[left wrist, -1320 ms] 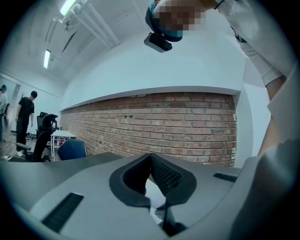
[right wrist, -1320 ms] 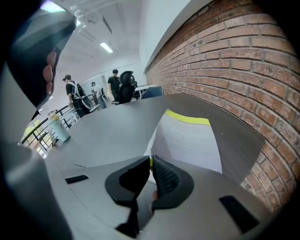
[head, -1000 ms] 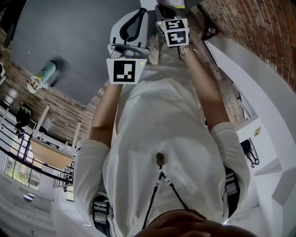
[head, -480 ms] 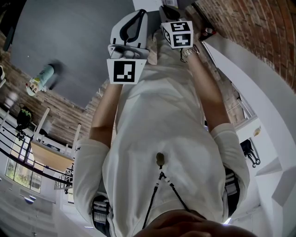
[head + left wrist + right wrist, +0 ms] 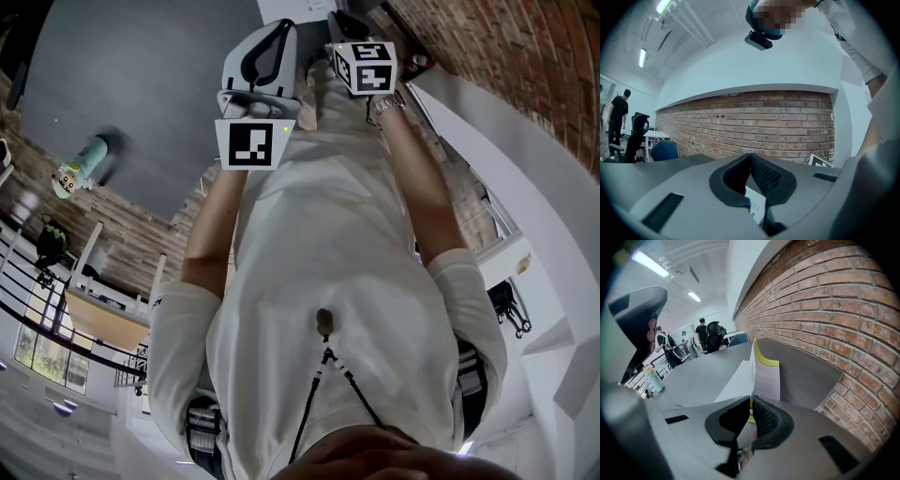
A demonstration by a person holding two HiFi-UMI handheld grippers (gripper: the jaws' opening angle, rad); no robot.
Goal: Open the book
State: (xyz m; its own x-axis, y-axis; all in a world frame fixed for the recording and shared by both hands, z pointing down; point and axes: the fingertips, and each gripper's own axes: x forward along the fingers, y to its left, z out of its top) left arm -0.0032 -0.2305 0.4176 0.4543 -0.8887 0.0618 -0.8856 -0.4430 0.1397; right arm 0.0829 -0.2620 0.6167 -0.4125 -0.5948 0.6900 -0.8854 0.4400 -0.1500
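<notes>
In the right gripper view the book (image 5: pixel 766 380) lies on the grey table (image 5: pixel 693 380) beside the brick wall. Its white pages stand partly raised, and a yellow-green cover edge shows at the far end. My right gripper (image 5: pixel 751 401) is shut on the book's near edge, with a yellow sliver between the pads. The left gripper (image 5: pixel 751 155) is shut, points level at the brick wall and has nothing at its tips. A white printed sheet (image 5: pixel 757 206) shows low behind its jaws. In the head view both grippers are held out at the top, left (image 5: pixel 277 28) and right (image 5: pixel 349 21).
The brick wall (image 5: pixel 825 310) runs close along the book's right side. A pale green bottle (image 5: pixel 654 380) stands far left on the table. Several people and office chairs (image 5: pixel 712 333) are in the background. A blue chair (image 5: pixel 663 150) stands at the left.
In the head view the right gripper's marker cube has shifted a little to the right and up. The left gripper has barely moved. Both pairs of jaws stay as they were.
</notes>
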